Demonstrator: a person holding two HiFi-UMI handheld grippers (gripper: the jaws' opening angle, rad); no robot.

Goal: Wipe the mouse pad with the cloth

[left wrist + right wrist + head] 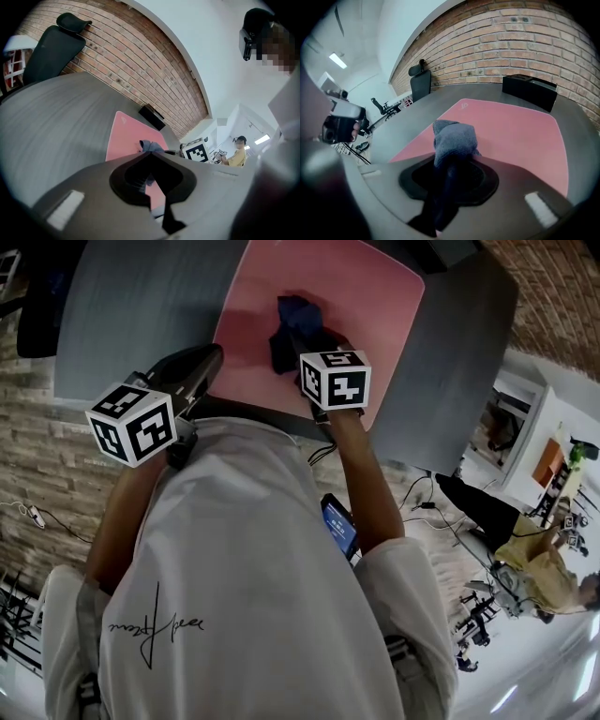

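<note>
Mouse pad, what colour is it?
The mouse pad is pink; the right gripper view shows it best.

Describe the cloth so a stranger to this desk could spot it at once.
Start at the grey table, where a large pink mouse pad lies. On the pad is a bunched, dark blue-grey cloth, pinched in the right gripper. It is the only soft, crumpled thing there. The black box beyond the pad is hard and rectangular.
</note>
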